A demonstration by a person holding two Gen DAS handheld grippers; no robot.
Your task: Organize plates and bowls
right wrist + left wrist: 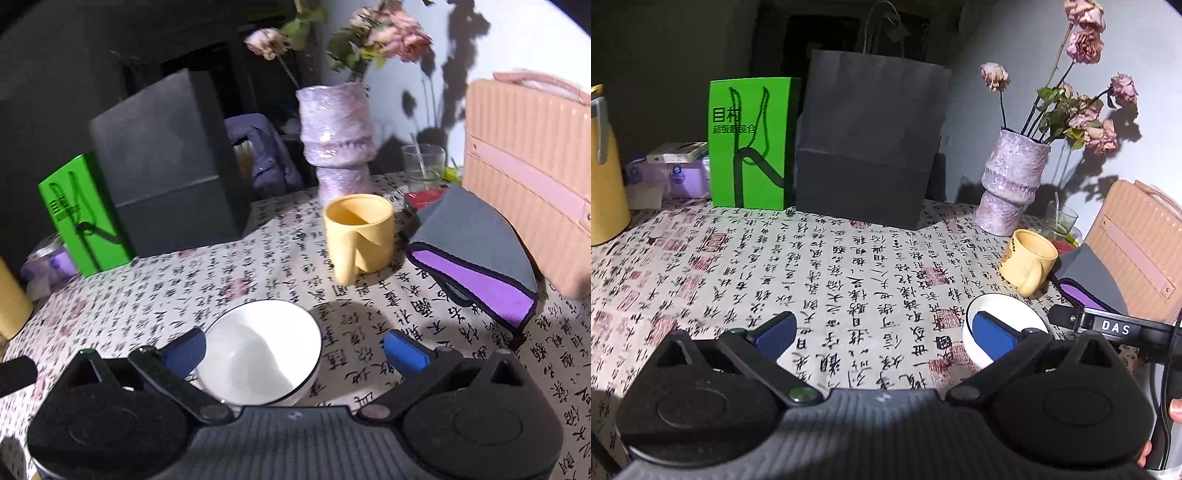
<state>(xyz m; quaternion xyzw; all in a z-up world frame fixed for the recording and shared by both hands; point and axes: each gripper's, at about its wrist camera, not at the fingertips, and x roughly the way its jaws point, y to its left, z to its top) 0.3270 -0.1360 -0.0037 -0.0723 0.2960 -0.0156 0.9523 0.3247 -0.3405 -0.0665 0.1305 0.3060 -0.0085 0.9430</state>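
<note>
White bowl (260,354) (dark rim), upright, glossy

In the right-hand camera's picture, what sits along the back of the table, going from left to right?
Green bag → black bag → purple vase of dried flowers → drinking glass → pink case.

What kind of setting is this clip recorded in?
Probably a home table rather than a lab: a calligraphy-print tablecloth, a vase of dried roses, and a yellow mug beside a white bowl.
</note>
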